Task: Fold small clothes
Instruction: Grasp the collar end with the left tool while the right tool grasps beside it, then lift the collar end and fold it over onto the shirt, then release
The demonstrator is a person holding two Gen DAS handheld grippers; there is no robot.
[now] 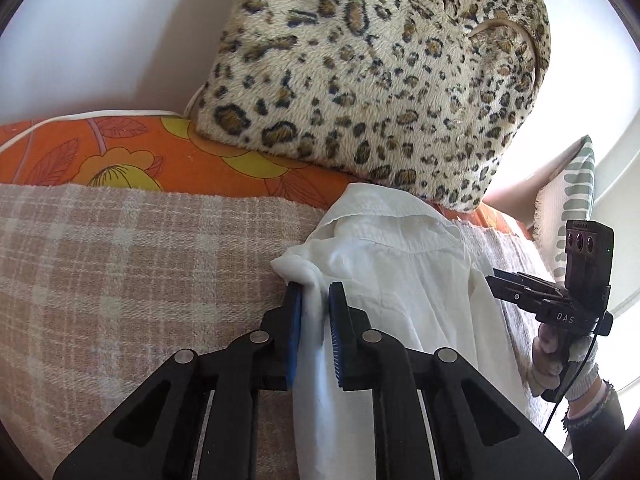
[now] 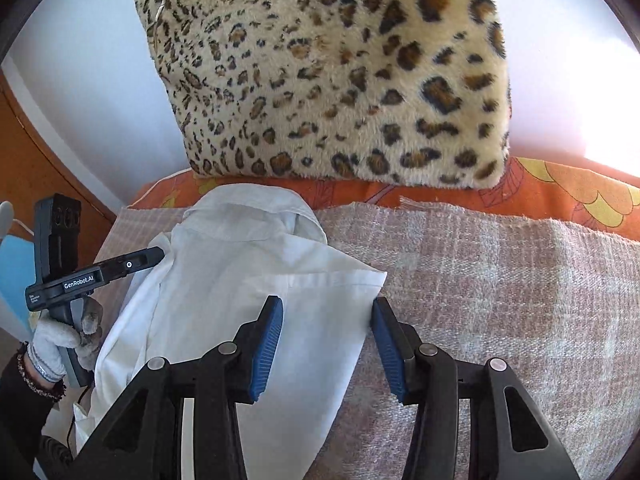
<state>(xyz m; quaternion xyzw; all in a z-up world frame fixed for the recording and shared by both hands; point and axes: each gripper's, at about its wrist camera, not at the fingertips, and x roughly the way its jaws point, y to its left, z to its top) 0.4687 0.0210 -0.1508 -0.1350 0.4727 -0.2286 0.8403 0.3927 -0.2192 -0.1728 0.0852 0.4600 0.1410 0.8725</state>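
A small white collared shirt (image 1: 404,276) lies on a pink plaid blanket (image 1: 140,260), collar toward the far side. My left gripper (image 1: 316,300) is shut on the shirt's left edge, a bunch of white cloth pinched between its blue pads. In the right wrist view the shirt (image 2: 240,276) lies partly folded, and my right gripper (image 2: 326,316) is open just above its right edge, holding nothing. The left gripper also shows in the right wrist view (image 2: 156,254) at the shirt's left side. The right gripper also shows in the left wrist view (image 1: 494,282) at the shirt's right side.
A leopard-print cushion (image 1: 380,80) stands just behind the shirt against a white wall. An orange floral sheet (image 1: 120,152) runs under it. A green-striped pillow (image 1: 576,184) sits at the far right. Wooden furniture (image 2: 32,168) stands at the left in the right wrist view.
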